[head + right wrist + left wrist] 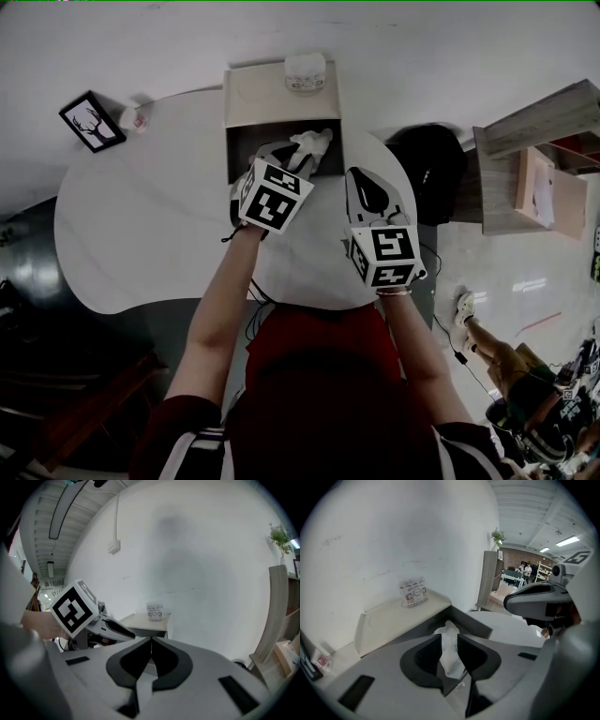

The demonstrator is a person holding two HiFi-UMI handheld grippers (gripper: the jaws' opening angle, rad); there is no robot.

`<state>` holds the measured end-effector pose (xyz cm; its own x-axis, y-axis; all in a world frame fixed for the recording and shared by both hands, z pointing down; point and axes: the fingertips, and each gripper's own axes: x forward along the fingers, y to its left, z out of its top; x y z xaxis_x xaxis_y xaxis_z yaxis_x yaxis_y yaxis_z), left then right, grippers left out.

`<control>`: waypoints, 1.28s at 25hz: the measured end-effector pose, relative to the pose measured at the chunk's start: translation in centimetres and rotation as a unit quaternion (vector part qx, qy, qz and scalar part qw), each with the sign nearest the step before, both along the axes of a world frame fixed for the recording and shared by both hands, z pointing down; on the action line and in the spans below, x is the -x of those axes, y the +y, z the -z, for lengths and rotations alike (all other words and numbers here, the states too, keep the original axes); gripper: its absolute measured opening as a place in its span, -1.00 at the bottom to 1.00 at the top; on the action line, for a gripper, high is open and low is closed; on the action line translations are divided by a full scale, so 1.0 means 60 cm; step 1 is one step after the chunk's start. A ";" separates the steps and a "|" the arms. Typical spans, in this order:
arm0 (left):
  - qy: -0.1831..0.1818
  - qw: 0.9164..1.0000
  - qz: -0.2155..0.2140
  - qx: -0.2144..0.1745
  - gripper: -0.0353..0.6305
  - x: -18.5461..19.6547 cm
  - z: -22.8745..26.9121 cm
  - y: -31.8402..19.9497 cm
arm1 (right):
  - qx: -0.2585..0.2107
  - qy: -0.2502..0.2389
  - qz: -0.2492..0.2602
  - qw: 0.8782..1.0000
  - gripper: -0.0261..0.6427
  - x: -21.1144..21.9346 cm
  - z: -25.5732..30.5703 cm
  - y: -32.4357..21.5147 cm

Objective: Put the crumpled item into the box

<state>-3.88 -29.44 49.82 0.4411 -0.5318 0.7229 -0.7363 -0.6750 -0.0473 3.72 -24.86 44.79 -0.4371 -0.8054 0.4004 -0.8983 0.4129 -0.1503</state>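
**Crumpled tissue pinched over the open box**

The left gripper [449, 638] has its jaws nearly together, clamped on a crumpled white tissue [451, 660] that sticks out beyond the fingertips. In the head view the tissue [314, 142] hangs over the dark mouth of the cardboard box [262, 94], towards its right side. Whether it touches anything inside cannot be told.

The right gripper [151, 641] has its jaws pressed tip to tip with nothing between them. It hovers over the round white table [150, 216], just in front of the box's right corner.

A small clear container [306, 72] stands on the box's folded-back flap. Its label shows printed round figures, too small to read. At the table's far left lies a black picture frame [92, 122] with a deer-head silhouette; no writing is legible on it.
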 end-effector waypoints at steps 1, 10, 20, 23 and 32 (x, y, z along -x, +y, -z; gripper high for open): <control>0.008 1.000 0.005 -0.009 -0.57 0.004 0.008 0.001 | -0.002 -0.001 0.000 1.000 -0.88 0.002 0.003 0.002; 0.064 0.996 0.043 -0.053 -0.58 0.031 0.064 0.043 | -0.022 -0.006 -0.008 1.000 -0.88 0.016 0.034 0.040; 0.116 0.985 0.077 -0.101 -0.73 0.060 0.124 0.126 | -0.049 -0.011 -0.016 0.999 -0.88 0.031 0.074 0.104; 0.125 0.982 0.080 -0.118 -0.75 0.069 0.145 0.155 | -0.055 -0.013 -0.015 0.998 -0.88 0.038 0.083 0.127; 0.166 0.970 0.106 -0.141 -0.79 0.109 0.182 0.232 | -0.070 -0.024 -0.009 0.997 -0.88 0.072 0.108 0.192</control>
<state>-10.40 -15.51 38.87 0.4837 -0.7919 0.3727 -0.8635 -0.5012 0.0557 -0.61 -13.32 38.31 -0.4387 -0.8598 0.2615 -0.8986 0.4173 -0.1354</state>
